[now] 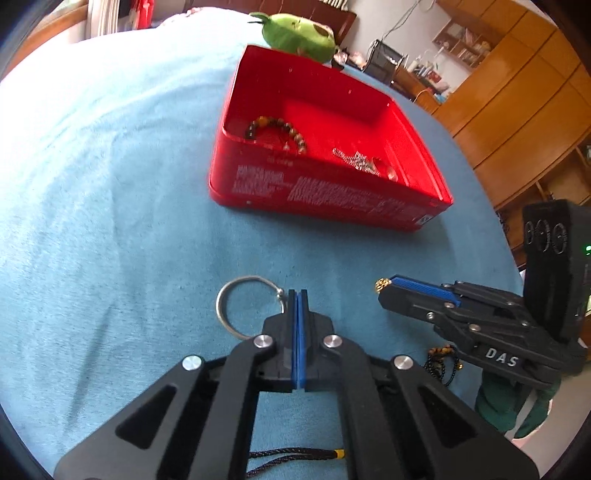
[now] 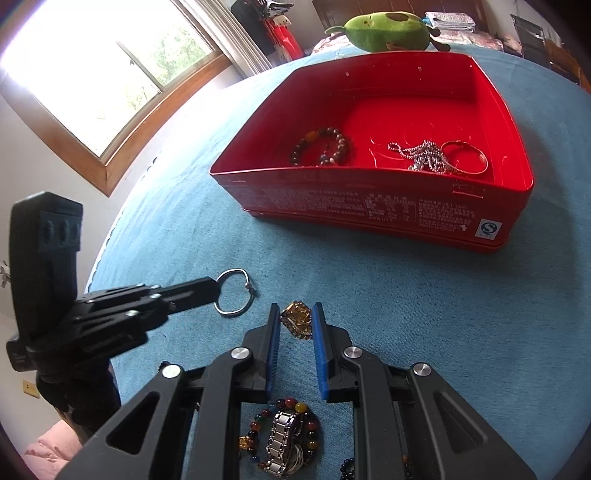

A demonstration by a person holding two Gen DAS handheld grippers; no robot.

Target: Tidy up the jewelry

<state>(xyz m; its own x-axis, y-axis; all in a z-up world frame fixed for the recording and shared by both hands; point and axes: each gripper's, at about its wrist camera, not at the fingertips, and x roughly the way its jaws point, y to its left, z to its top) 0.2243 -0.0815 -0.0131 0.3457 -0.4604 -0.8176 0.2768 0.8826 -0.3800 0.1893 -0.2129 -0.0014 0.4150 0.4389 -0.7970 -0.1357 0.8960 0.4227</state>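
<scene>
A red tin box [image 1: 325, 199] [image 2: 369, 206] stands on the blue cloth and holds a brown bead bracelet [image 1: 275, 129] [image 2: 321, 146], a silver chain [image 1: 356, 160] [image 2: 424, 155] and a gold bangle [image 2: 467, 157]. My left gripper [image 1: 298, 293] [image 2: 216, 293] is shut on a silver bangle [image 1: 243, 306] [image 2: 236, 293] that lies on the cloth. My right gripper [image 2: 295, 314] [image 1: 386, 286] is open, its fingers on either side of a gold ornament [image 2: 297, 319] [image 1: 382, 283].
A silver watch [image 2: 282, 443] and colourful bead bracelets [image 2: 295, 410] lie under the right gripper. A black cord [image 1: 295, 456] lies under the left gripper. A green plush toy [image 1: 299, 33] [image 2: 388, 26] sits behind the box. The table edge curves at right.
</scene>
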